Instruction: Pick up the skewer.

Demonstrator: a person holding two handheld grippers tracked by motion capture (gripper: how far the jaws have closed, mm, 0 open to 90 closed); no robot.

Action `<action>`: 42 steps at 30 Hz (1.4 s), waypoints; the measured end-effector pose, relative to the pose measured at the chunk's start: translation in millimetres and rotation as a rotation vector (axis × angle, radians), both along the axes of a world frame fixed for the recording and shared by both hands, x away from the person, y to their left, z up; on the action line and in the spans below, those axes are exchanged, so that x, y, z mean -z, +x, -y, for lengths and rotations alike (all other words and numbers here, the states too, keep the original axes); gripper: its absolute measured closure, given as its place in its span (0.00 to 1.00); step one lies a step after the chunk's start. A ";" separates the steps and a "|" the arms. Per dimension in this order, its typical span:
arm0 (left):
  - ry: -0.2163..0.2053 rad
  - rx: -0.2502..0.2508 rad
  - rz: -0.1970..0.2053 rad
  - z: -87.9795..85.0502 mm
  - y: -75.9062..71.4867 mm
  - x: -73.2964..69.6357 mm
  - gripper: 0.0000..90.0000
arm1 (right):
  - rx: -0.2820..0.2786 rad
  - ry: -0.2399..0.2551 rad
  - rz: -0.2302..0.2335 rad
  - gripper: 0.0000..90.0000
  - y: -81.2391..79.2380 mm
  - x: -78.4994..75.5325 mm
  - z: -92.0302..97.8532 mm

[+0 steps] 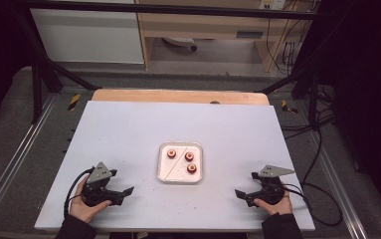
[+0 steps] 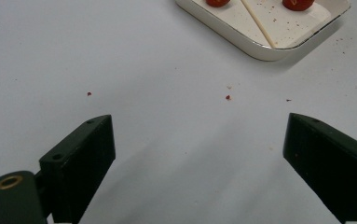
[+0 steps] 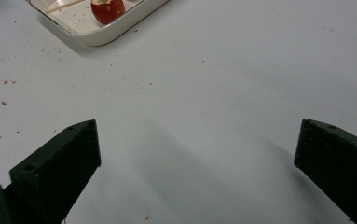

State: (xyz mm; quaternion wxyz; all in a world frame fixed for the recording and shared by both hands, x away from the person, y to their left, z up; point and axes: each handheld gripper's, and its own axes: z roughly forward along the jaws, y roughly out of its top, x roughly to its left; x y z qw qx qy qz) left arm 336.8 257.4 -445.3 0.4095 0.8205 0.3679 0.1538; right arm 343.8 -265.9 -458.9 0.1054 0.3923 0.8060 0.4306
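My left tongs (image 1: 123, 191) and right tongs (image 1: 243, 195) rest on the white tabletop (image 1: 128, 134), jaws spread, well apart. Between them lies a square white tray (image 1: 162, 172) holding three red pieces (image 1: 189, 156) and a thin stick (image 1: 174, 165).

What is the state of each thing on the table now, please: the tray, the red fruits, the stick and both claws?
Tray: flat on the white table, holding three fruits and a stick.
Red fruits: three, lying apart in the tray, none held.
Stick: lying slantwise in the tray, loose.
Left claw: open, empty, low over the table.
Right claw: open, empty, low over the table.
Red crumbs: scattered on the table near the tray.
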 end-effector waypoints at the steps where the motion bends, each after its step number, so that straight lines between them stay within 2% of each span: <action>1: 0.001 0.000 -0.001 0.4 0.3 0.0 0.10 | -0.001 0.000 -0.001 0.01 0.0 -0.1 0.1; 27: 0.035 0.021 0.003 23.7 1.9 -6.3 0.10 | 0.001 -0.011 -0.003 0.01 0.1 0.7 -1.3; 42: 0.057 0.029 0.000 44.9 4.8 -20.8 0.10 | -0.003 -0.015 -0.003 0.01 0.2 1.0 -1.4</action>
